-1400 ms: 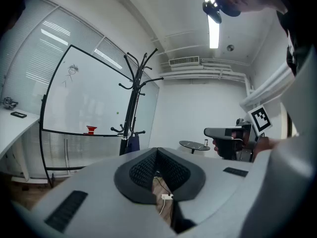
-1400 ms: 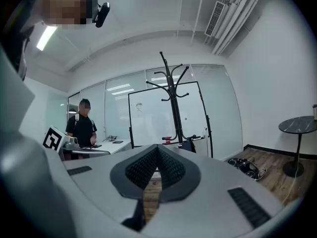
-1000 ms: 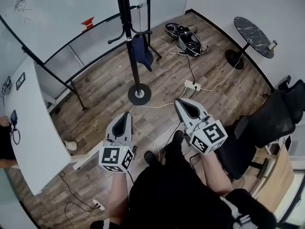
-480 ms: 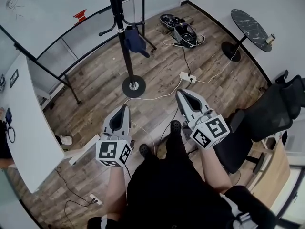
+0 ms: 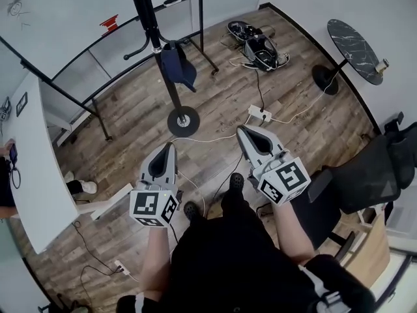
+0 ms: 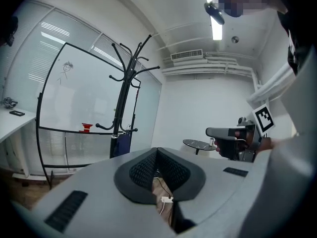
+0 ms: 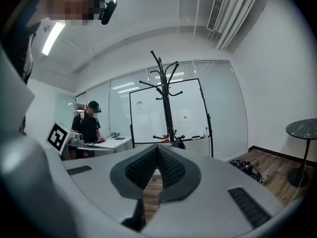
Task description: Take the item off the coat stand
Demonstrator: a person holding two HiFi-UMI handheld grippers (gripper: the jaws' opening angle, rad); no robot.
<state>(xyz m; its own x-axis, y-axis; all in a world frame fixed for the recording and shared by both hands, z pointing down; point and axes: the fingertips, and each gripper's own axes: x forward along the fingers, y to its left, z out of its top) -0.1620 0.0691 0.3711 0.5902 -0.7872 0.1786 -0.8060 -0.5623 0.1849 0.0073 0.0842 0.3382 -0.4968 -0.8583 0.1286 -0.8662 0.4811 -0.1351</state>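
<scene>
Where the dark blue item (image 5: 177, 68) hangs: low hook of the coat stand (image 5: 151, 34), well beyond both grippers.
Handling: likely soft, light cloth; take hold near the hook, lift up and off.
Left hand-held gripper (image 5: 171, 147): clenched, empty.
Right hand-held gripper (image 5: 242, 131): clenched, empty.
Room: open floor (image 5: 215, 90); power strip (image 5: 260, 115) right, whiteboard frame (image 5: 78, 87) left.

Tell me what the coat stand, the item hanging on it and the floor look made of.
Coat stand: probably metal, finished in black with a slight sheen; it has a thin pole, curved hooks and a round disc base. Hanging item: dark blue fabric, matte; it sags softly from a hook and may be a cap. Floor: wood-look planks with visible grain and seams; whether real wood or laminate cannot be told.
</scene>
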